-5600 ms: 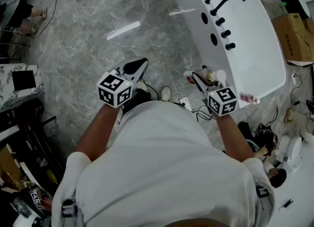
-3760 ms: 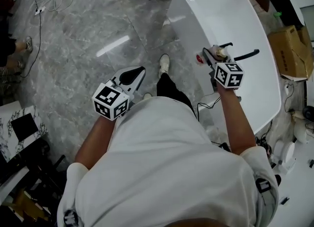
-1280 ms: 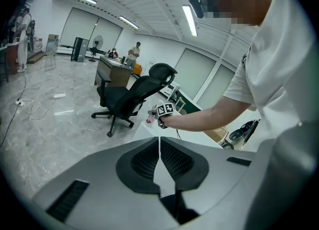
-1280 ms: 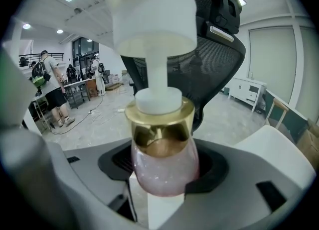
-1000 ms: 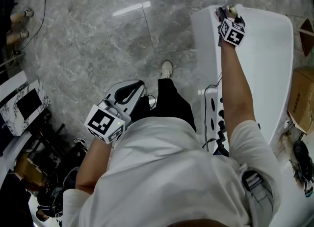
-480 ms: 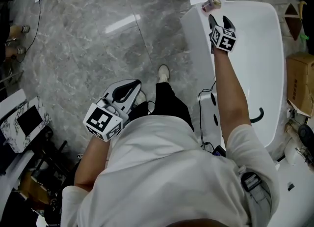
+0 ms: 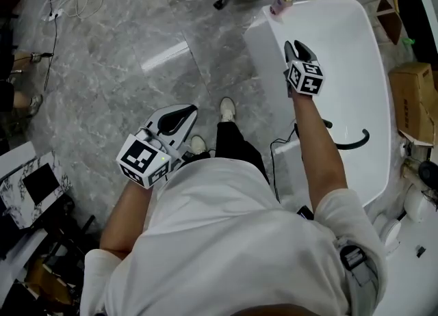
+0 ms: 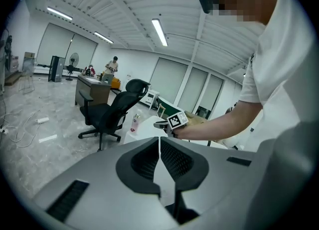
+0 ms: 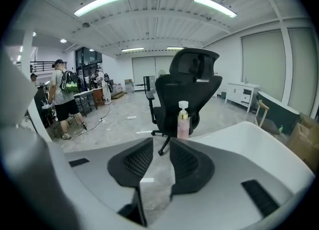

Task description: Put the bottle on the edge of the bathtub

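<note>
In the head view, the upright pale-pink pump bottle [image 7: 282, 1] stands on the far-left corner rim of the white bathtub [image 7: 254, 37]. It is just beyond the right hand-held gripper [image 7: 295, 49] and well apart from the left hand-held gripper [image 7: 183, 113], which is over the floor. The left gripper view shows that gripper's jaws meeting on nothing. Only the right gripper view shows the right jaws closing with nothing between them, the bottle standing clear straight ahead.
</note>
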Available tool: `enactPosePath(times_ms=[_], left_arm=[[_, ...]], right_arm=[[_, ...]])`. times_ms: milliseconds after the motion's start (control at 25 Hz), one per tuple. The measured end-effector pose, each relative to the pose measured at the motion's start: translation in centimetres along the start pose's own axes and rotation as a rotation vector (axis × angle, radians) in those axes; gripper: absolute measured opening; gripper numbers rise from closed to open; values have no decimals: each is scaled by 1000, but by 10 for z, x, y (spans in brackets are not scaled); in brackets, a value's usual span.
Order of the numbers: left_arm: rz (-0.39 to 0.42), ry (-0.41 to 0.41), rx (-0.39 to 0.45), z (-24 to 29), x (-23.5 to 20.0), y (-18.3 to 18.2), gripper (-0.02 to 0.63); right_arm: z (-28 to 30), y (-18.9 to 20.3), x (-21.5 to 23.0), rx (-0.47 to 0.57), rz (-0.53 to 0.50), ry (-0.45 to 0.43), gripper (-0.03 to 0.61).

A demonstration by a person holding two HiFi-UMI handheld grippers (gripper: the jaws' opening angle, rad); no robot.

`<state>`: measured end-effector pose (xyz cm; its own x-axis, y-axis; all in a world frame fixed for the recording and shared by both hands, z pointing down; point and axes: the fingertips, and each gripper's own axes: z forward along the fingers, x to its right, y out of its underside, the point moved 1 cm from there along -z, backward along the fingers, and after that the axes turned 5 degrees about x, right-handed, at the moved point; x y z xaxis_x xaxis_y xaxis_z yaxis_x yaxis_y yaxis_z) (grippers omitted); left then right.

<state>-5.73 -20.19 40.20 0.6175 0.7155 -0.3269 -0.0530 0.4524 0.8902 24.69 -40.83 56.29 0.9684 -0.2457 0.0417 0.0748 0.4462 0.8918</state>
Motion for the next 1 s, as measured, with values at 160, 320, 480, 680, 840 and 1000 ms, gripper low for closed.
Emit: enactPosePath(times_ms=[160,320,480,680,840,1000], left_arm=[[59,21,3,-22,19,13,24],[65,39,29,-48,33,20,25],[80,51,41,-75,47,30,25],[66,55,50,-108,58,49,25],[61,55,52,-124,68,61,25],[58,55,62,-135,78,69,23]], right_arm=[[-49,1,-24,21,10,-5,74],[-101,1,-62,39,-2,-37,29],[-155,6,-105,38,-34,-90,9],[-214,17,-159,30,-80,-165,9],[-256,22,-188,41,-100,-186,9],[-286,26,-214,63,-80,-219,9]])
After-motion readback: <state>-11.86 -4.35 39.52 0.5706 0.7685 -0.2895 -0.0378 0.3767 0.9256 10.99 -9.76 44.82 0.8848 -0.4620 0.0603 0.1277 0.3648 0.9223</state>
